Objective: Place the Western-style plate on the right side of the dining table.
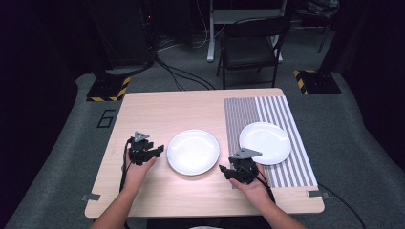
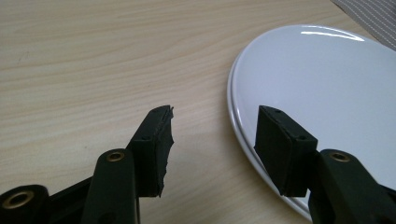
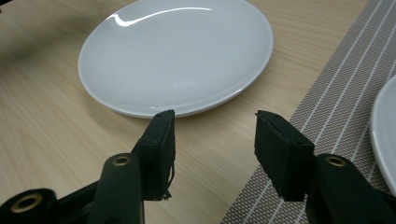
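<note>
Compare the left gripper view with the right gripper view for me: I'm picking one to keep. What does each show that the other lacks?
Left gripper view alone: nothing that the other lacks; its own open fingers straddle the plate's near rim.

Right gripper view alone: the rim of a second white plate lying on the striped placemat, and its own open fingers short of the bare-table plate.

Both: the white plate on the bare wood, the wooden table and a part of the placemat.

a lab-like recording room: dark carpeted floor point(image 1: 57, 157), hazard-striped stand bases point(image 1: 109, 89), trailing cables point(image 1: 184, 74).
</note>
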Demonstrator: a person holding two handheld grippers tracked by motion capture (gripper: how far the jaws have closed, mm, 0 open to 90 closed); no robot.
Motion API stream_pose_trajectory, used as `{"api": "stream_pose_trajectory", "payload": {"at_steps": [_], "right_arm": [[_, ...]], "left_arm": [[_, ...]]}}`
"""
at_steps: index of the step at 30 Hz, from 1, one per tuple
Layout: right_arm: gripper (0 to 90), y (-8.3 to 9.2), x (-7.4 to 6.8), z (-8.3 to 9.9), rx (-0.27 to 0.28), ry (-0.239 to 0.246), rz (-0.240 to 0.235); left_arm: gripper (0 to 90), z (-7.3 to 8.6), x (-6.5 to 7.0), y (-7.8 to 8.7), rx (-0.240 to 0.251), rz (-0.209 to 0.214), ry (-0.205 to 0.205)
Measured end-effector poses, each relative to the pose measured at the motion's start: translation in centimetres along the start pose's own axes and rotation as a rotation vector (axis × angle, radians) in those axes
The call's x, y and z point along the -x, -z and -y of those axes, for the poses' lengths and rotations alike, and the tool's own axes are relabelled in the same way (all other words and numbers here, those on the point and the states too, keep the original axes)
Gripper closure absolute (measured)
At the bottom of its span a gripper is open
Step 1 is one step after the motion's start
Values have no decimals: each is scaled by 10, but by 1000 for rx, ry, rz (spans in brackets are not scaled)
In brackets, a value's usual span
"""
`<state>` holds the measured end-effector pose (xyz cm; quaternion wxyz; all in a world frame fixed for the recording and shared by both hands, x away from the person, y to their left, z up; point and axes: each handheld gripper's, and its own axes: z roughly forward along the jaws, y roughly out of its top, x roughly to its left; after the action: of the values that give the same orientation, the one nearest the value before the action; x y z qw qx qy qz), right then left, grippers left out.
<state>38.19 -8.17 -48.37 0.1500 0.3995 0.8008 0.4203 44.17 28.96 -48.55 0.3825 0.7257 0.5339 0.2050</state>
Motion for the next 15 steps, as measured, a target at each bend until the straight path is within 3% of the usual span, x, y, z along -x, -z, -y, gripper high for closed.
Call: {"api": "stream_pose_trajectory", "payload": {"at_steps": [13, 15], "right_arm": [[479, -8, -18, 9, -14, 47, -45], [480, -10, -21, 11, -13, 57, -46]], "left_arm": [[457, 18, -15, -11, -48, -13, 7], [458, 19, -16, -12, -53, -21, -10]]}}
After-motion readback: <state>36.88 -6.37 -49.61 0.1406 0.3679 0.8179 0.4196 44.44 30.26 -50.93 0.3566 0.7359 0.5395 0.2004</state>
